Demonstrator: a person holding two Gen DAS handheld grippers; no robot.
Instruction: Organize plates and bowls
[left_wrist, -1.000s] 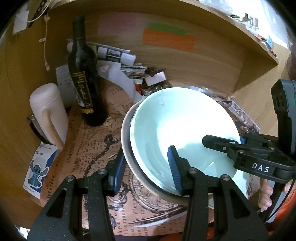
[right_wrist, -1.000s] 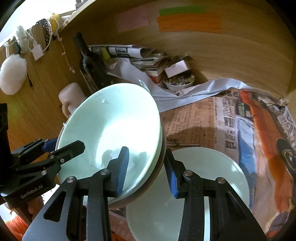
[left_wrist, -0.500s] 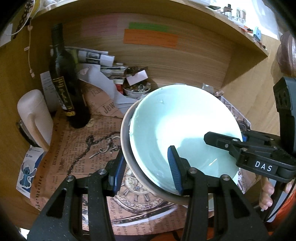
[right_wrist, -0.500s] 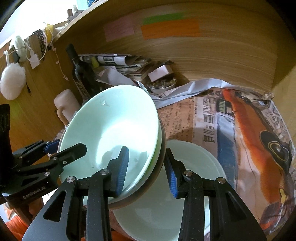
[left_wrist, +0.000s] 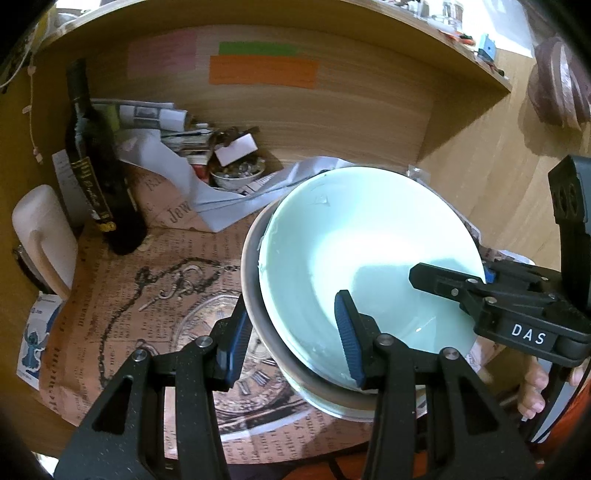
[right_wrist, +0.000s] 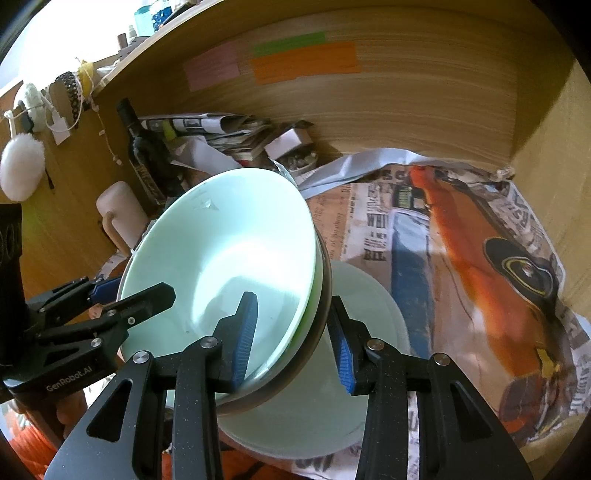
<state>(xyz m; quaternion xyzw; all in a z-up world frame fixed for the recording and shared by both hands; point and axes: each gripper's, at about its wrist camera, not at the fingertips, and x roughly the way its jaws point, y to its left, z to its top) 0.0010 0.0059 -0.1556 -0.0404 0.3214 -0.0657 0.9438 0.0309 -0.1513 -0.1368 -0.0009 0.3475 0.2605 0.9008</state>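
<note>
Two grippers clamped on one stack of bowls (left_wrist: 369, 258): left gripper (left_wrist: 291, 339) on its left rim, right gripper (right_wrist: 291, 339) on its right rim, pads pressing inside and outside the wall. Pale mint, glossy inner bowl, nested in a grey-rimmed outer one; green edge showing between. Held tilted above the newspaper (left_wrist: 147, 295), partly over a pale plate (right_wrist: 369, 332) lying there, right of the wine bottle (left_wrist: 92, 166).

two bowls (right_wrist: 221, 251), one plate (right_wrist: 369, 332), one bottle (left_wrist: 96, 173)
</note>
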